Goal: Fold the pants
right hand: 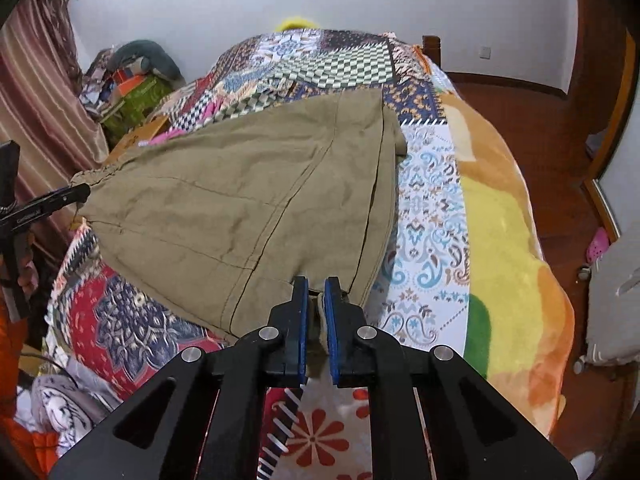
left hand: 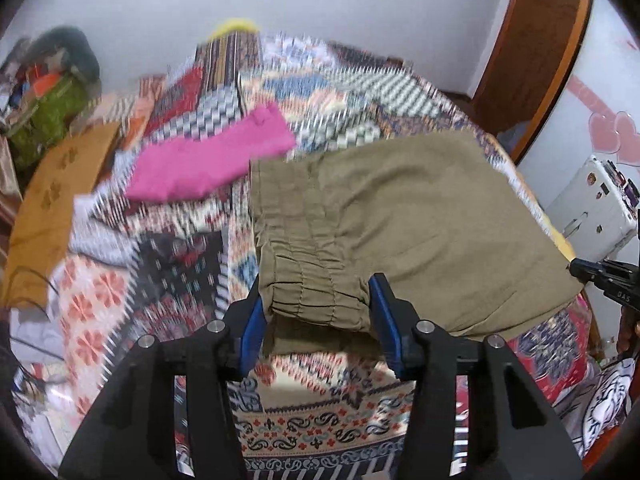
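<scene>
1. Left wrist view: one pair of olive pants (left hand: 400, 216) lies on the bed (left hand: 332, 412), spread ahead of the left tongs (left hand: 318, 312); one folded pink garment (left hand: 212, 160) lies beyond them, up and to the left.
2. Left tongs: partly open, the blue pads (left hand: 386, 320) pressing either side of the gathered elastic waistband, which bunches between them.
3. Right wrist view: right tongs (right hand: 316, 292) nearly closed, pinching a thin edge of the same pants; the cloth stretches from there across to the left tongs at the far left.
</scene>
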The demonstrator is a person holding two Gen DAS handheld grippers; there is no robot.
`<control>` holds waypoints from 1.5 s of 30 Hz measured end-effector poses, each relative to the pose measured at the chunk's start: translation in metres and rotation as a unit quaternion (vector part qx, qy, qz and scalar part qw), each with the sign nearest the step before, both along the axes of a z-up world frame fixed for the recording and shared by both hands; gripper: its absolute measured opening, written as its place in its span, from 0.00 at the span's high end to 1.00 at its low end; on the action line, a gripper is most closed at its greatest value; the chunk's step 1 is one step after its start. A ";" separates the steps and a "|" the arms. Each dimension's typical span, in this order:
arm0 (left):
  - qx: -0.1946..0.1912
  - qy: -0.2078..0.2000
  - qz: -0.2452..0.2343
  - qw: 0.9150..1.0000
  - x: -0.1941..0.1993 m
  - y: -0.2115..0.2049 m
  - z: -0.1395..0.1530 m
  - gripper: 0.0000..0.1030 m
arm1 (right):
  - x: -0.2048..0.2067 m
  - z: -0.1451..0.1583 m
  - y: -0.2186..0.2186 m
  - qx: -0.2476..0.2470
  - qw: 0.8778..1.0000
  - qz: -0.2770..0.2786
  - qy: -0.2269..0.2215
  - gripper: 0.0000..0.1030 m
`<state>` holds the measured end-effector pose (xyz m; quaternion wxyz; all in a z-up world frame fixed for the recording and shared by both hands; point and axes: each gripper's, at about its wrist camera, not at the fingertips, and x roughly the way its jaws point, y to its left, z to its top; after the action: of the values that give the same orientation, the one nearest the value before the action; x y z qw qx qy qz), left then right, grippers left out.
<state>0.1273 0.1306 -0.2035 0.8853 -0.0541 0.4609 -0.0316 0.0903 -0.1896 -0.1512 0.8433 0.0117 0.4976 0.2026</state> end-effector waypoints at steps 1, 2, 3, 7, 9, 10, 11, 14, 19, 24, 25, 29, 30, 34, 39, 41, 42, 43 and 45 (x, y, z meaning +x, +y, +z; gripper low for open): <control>-0.008 0.011 0.003 1.000 0.000 0.002 -0.009 0.52 | 0.000 -0.004 0.000 -0.001 1.000 0.002 0.007 0.93; -0.015 0.018 0.004 1.000 -0.001 0.003 -0.016 0.52 | 0.000 -0.007 0.001 -0.002 1.000 0.002 0.011 0.93; -0.020 0.021 0.006 1.000 -0.002 0.004 -0.021 0.51 | 0.000 -0.010 0.002 -0.004 1.000 0.003 0.014 0.93; -0.024 0.014 0.010 1.000 -0.011 0.005 -0.032 0.48 | 0.001 -0.019 0.003 -0.008 1.000 0.007 0.027 0.93; -0.019 0.014 0.012 1.000 -0.011 0.005 -0.036 0.42 | 0.002 -0.022 0.004 -0.012 0.999 0.010 0.031 0.92; -0.018 0.015 0.014 1.000 -0.011 0.006 -0.038 0.41 | 0.002 -0.023 0.005 -0.015 0.999 0.012 0.030 0.92; -0.020 0.015 0.016 1.000 -0.011 0.007 -0.038 0.39 | 0.001 -0.023 0.005 -0.017 0.999 0.013 0.031 0.91; -0.017 0.013 0.022 1.000 -0.014 0.009 -0.033 0.35 | 0.001 -0.022 0.004 -0.019 0.999 0.013 0.033 0.89; 0.008 0.000 0.021 1.000 -0.011 0.008 -0.011 0.34 | 0.008 -0.011 0.000 -0.026 0.999 -0.003 0.035 0.77; 0.026 -0.023 0.032 0.999 0.001 0.012 0.017 0.33 | 0.020 0.012 0.001 -0.031 0.999 -0.009 -0.009 0.63; 0.024 -0.028 0.034 0.999 0.005 0.014 0.022 0.32 | 0.023 0.015 0.002 -0.031 0.999 -0.008 -0.015 0.63; 0.030 -0.040 0.052 0.997 0.029 0.022 0.033 0.27 | 0.044 0.029 0.010 -0.033 0.999 -0.004 -0.043 0.62; 0.030 -0.038 0.056 0.997 0.037 0.025 0.034 0.27 | 0.052 0.031 0.012 -0.032 0.998 -0.004 -0.050 0.62; 0.018 -0.027 0.066 0.997 0.065 0.034 0.029 0.27 | 0.080 0.036 0.014 -0.032 0.997 -0.010 -0.069 0.62; 0.017 -0.007 0.069 0.997 0.101 0.040 0.017 0.27 | 0.117 0.034 0.016 -0.042 0.996 -0.012 -0.080 0.62; 0.017 0.001 0.065 0.998 0.113 0.040 0.011 0.27 | 0.132 0.031 0.017 -0.047 0.996 -0.012 -0.081 0.61; 0.017 0.005 0.063 0.998 0.118 0.040 0.008 0.27 | 0.143 0.029 0.018 -0.049 0.995 -0.012 -0.080 0.61; 0.016 0.010 0.061 0.998 0.124 0.040 0.003 0.27 | 0.150 0.026 0.018 -0.050 0.995 -0.012 -0.080 0.59; 0.013 0.025 0.057 0.998 0.133 0.041 -0.006 0.27 | 0.164 0.020 0.019 -0.055 0.995 -0.013 -0.079 0.53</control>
<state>0.2606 0.1716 -0.2091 0.8744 -0.0694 0.4794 0.0267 0.2540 -0.1707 -0.1312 0.8819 -0.0440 0.4398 0.1639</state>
